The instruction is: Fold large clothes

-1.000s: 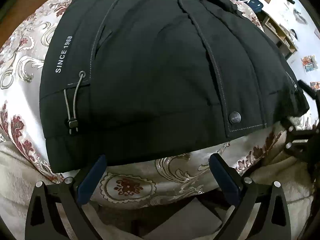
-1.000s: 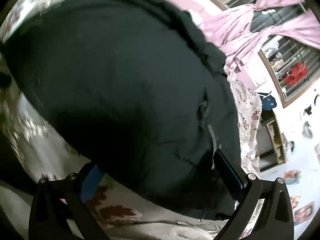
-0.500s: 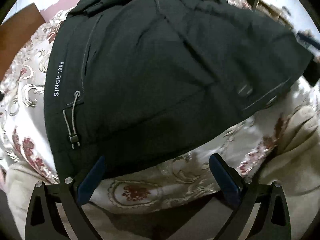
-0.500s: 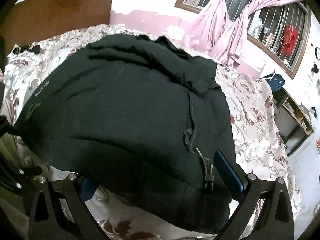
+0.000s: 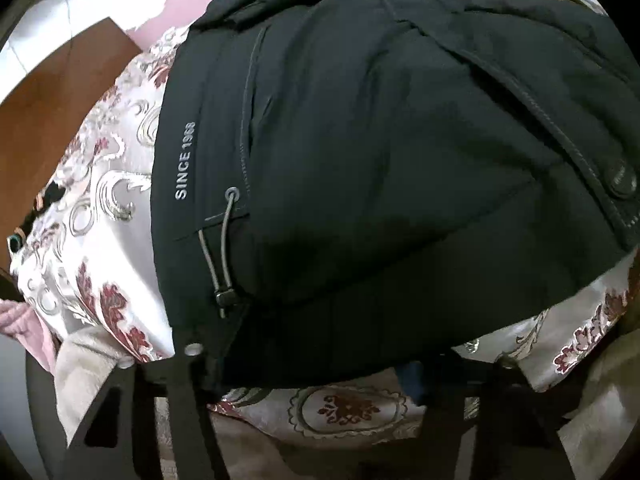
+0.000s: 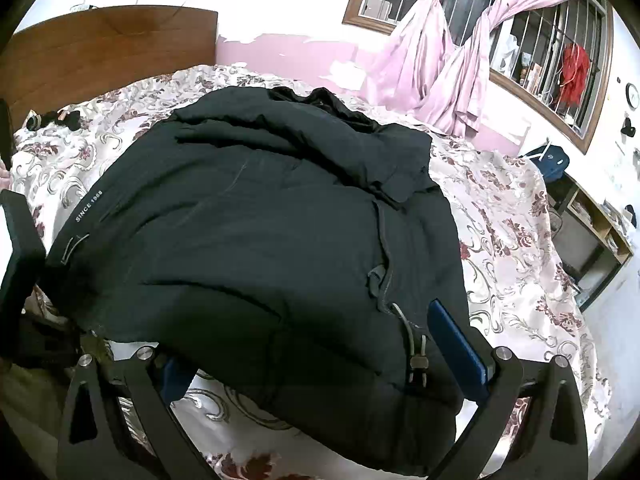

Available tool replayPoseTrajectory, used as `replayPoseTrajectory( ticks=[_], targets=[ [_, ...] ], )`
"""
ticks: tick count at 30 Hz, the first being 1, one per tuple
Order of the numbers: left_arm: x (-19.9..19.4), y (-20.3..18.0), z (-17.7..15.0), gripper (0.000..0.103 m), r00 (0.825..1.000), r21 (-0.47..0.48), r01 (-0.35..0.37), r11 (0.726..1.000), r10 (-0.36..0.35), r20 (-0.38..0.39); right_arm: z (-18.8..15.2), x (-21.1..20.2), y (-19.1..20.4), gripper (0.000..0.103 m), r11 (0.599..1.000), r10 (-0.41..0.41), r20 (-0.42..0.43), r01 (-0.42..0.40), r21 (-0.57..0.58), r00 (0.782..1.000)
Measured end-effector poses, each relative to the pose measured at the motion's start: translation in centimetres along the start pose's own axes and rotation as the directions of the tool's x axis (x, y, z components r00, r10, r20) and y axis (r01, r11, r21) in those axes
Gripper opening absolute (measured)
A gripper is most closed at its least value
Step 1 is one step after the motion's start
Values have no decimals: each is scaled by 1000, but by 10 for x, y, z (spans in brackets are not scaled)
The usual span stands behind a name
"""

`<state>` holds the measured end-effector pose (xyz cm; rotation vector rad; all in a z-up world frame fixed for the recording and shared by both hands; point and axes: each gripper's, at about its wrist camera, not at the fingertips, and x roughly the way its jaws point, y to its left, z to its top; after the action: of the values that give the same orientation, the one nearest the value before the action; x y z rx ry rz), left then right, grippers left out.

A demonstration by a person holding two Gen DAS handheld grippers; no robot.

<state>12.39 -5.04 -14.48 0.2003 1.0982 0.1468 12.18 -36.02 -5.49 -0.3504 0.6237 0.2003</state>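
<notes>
A large black padded jacket [image 6: 256, 232] lies spread on a floral bedspread [image 6: 516, 248], with "SINCE 1988" printed near its hem. It fills the left wrist view [image 5: 380, 168] too. My left gripper [image 5: 316, 364] is open, and the jacket's bottom hem lies over its fingers and between them. My right gripper [image 6: 320, 356] is open, with the hem's right part and a drawstring toggle [image 6: 418, 360] between its fingers. The left gripper's body shows at the left edge of the right wrist view.
A wooden headboard [image 6: 108, 48] stands at the far left of the bed. Pink curtains [image 6: 452, 60] and a barred window are behind. Shelves [image 6: 596, 240] stand past the bed's right side. A beige blanket [image 5: 88, 364] lies at the near edge.
My left gripper has moved forward, so the hem now lies over its fingers. My right gripper has drawn back and risen, showing the whole jacket.
</notes>
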Motion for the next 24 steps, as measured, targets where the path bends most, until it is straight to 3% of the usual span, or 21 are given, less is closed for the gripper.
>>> replayPoseTrajectory(
  ticks=[3,8,15,19,21,24],
  targets=[
    [-5,12,-5,52,1000,-23,8,1000,-8,16,0,0,1,101,1000,-11,-1,11,-19,1000],
    [-18,31,-7,19,993,-78,35,996,-26,111,-3,3,5,101,998,-39,-18,38,-57,999],
    [-39,41,-7,13,968,-100,16,995,9,249,-30,30,24,101,973,-137,-147,105,-205,980],
    [-47,44,-4,13,955,-75,-7,997,29,296,-45,48,34,100,940,-216,-226,140,-311,950],
    [-49,47,-1,13,949,-66,-14,998,34,315,-47,46,36,90,922,-253,-198,175,-344,947],
    [-53,50,1,12,942,-63,-19,998,39,334,-40,37,29,64,934,-251,-163,194,-299,954]
  ],
)
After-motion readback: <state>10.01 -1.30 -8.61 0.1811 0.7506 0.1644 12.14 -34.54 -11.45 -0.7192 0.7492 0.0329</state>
